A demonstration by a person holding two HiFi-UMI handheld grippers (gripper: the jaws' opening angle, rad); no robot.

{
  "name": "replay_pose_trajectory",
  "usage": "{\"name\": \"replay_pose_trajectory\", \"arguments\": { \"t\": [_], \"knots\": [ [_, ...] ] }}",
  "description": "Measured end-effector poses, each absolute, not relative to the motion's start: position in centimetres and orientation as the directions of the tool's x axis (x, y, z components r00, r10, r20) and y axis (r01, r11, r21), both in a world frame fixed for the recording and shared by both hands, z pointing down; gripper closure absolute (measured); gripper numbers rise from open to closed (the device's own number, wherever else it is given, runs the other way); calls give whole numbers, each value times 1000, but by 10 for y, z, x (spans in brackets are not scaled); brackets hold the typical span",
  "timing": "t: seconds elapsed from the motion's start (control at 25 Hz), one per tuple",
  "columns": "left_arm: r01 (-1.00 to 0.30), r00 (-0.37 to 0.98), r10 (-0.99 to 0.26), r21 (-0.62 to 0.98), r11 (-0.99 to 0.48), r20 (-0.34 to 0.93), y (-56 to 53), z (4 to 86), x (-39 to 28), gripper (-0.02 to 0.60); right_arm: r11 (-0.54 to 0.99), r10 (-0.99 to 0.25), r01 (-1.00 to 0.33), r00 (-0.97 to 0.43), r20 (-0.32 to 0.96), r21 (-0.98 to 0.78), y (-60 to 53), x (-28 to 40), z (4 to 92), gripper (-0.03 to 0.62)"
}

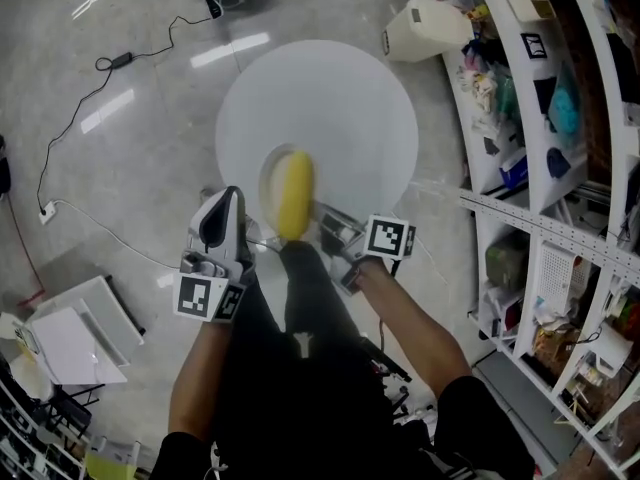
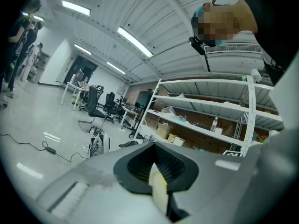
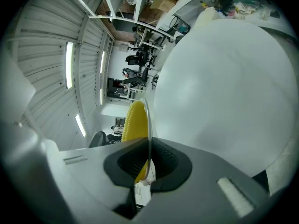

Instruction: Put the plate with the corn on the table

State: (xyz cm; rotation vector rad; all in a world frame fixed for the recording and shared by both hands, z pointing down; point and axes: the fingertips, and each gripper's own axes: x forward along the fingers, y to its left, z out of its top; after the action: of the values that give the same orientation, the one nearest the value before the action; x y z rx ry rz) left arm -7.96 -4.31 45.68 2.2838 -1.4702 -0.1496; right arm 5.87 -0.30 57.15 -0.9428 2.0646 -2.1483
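Note:
A yellow corn cob [image 1: 295, 196] lies on a clear glass plate [image 1: 268, 180], held over the near edge of the round white table [image 1: 330, 88]. My right gripper [image 1: 322, 224] is shut on the plate's near rim. In the right gripper view the plate [image 3: 149, 120] stands edge-on between the black pads, with the corn [image 3: 134, 123] to its left and the table [image 3: 229, 87] to its right. My left gripper [image 1: 230, 200] hovers left of the plate, apart from it. It points up and away with its jaws together and holds nothing [image 2: 158, 174].
White shelving [image 1: 545, 158] packed with goods runs along the right side. A white container [image 1: 425, 26] stands on the floor beyond the table. A cable [image 1: 100, 88] trails across the floor at left. A white box [image 1: 75, 333] sits at lower left.

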Motion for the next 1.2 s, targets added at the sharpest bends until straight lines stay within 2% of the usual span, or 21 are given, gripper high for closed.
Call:
{"name": "replay_pose_trajectory", "arguments": {
  "t": [0.16, 0.32, 0.48, 0.68, 0.88, 1.2],
  "knots": [
    [-846, 436, -890, 400, -353, 136, -49, 467, -82, 580, -131, -413, -382, -818, 401, -915, -6, 56, 584, 571],
    [-846, 428, -892, 412, -339, 145, -57, 478, -86, 580, -74, -429, -354, -833, 350, -932, -18, 49, 591, 571],
    [-846, 429, -890, 412, -337, 153, -62, 487, -86, 580, -112, -430, -374, -817, 384, -921, -21, 52, 606, 571],
    [-843, 432, -888, 418, -338, 154, -66, 497, -87, 580, -87, -438, -355, -826, 356, -931, -32, 49, 620, 571],
    [-841, 438, -884, 422, -339, 164, -71, 506, -84, 580, -148, -416, -406, -802, 429, -902, -31, 54, 638, 571],
    [-838, 440, -883, 429, -337, 165, -76, 513, -84, 580, -115, -425, -368, -821, 381, -923, -41, 45, 645, 571]
  ]
}}
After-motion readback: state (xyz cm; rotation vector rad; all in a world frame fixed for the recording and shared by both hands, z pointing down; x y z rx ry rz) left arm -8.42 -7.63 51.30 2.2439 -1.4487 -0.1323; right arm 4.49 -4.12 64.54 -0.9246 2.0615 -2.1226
